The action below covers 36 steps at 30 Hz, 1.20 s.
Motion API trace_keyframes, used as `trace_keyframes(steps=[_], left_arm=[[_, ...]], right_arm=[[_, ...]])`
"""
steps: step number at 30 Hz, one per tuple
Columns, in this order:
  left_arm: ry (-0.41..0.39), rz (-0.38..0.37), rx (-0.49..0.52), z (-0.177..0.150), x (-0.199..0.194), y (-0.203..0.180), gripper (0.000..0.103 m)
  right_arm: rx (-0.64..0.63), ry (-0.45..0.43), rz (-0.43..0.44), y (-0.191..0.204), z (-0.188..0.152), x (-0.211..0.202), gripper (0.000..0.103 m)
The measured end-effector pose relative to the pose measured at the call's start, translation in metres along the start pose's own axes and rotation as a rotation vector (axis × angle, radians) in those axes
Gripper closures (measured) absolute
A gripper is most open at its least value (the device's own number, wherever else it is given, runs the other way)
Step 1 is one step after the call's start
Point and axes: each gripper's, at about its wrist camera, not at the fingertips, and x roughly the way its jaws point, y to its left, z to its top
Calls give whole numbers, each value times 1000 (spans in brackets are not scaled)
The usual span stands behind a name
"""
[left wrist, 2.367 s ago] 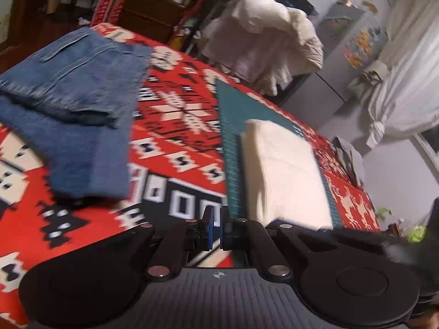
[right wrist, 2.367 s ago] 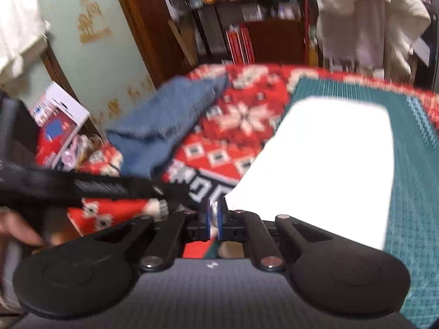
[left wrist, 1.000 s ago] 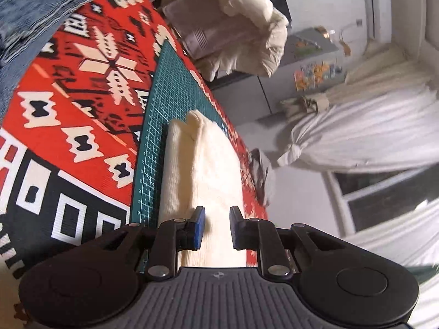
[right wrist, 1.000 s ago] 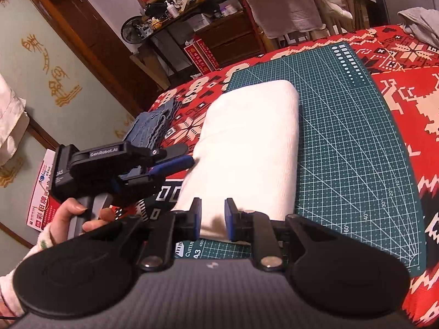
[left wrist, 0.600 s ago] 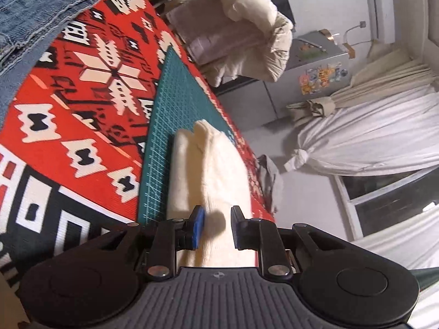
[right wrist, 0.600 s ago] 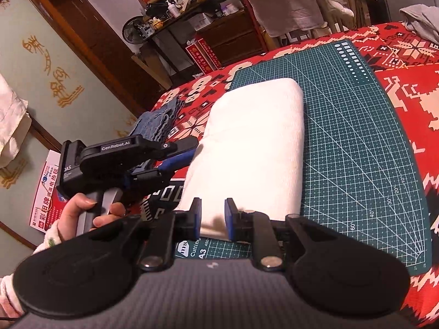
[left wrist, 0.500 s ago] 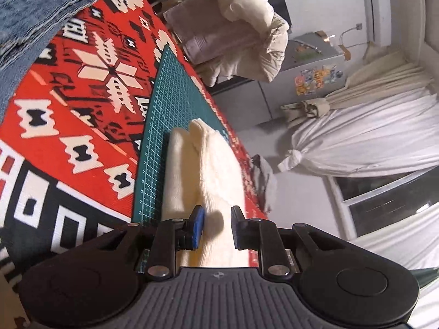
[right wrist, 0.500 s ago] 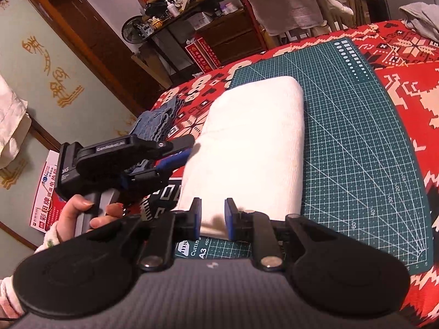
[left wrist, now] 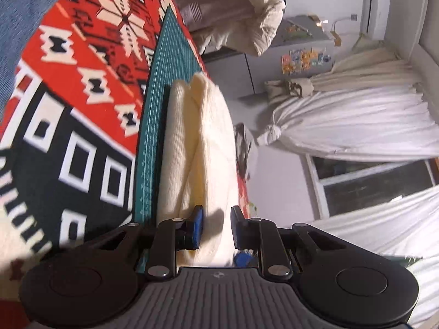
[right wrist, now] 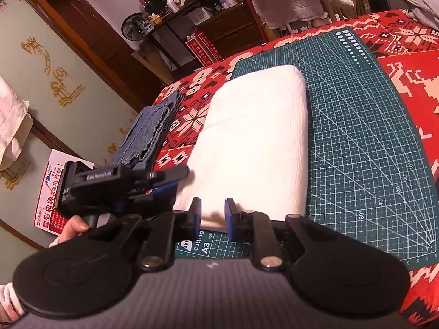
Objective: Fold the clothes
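Observation:
A cream-white folded garment point(right wrist: 255, 142) lies lengthwise on the green cutting mat point(right wrist: 370, 142). My right gripper point(right wrist: 212, 215) is open at the garment's near short edge, one finger on either side of a bit of that edge. In the left wrist view the same garment point(left wrist: 203, 142) shows its stacked layers from the side. My left gripper point(left wrist: 216, 227) is open around the near end of those layers. From the right wrist view, the left gripper point(right wrist: 178, 181), held by a hand point(right wrist: 72, 226), sits at the garment's near left corner.
Folded blue jeans point(right wrist: 148, 134) lie left of the mat on the red patterned blanket point(right wrist: 406, 54). A grey cloth point(right wrist: 422, 5) sits at the far right corner. Cluttered shelves point(right wrist: 192, 13) and a chair draped in pale clothes point(left wrist: 233, 13) stand beyond the bed.
Both grippers, shut 2.4 s ago, have opened and come down to the garment's near end. In the last half second the left gripper has slid further onto the near left corner.

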Motion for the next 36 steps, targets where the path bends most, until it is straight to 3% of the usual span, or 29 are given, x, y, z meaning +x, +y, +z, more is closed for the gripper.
trace_keyframes(steps=[3, 6, 14, 17, 20, 26, 28, 30, 33, 36], left_arm=[[23, 22, 36, -7, -2, -3, 87], [12, 71, 60, -11, -7, -7, 98], [-13, 74, 87, -18, -14, -26, 99], [-10, 148, 103, -18, -13, -25, 99], [-19, 145, 82, -20, -13, -21, 99], [-24, 150, 50, -22, -13, -21, 99], [-24, 139, 29, -22, -13, -24, 99], [-25, 120, 26, -23, -14, -31, 99], [-18, 150, 69, -27, -10, -36, 99], [-18, 161, 22, -30, -9, -20, 99]], right_arm=[[-15, 8, 4, 3, -2, 1, 83], [-45, 10, -17, 5, -3, 1, 83], [-159, -6, -171, 5, -14, -17, 83], [-201, -12, -229, 5, -18, -24, 83], [-299, -5, -321, 6, -26, -26, 75], [-378, 10, -344, 13, -35, -9, 73], [-389, -2, -382, 12, -33, 0, 93], [-365, -4, -378, 8, -32, -2, 94], [-328, -8, -371, 1, -30, -5, 95], [-296, -10, -365, -5, -30, -7, 95]])
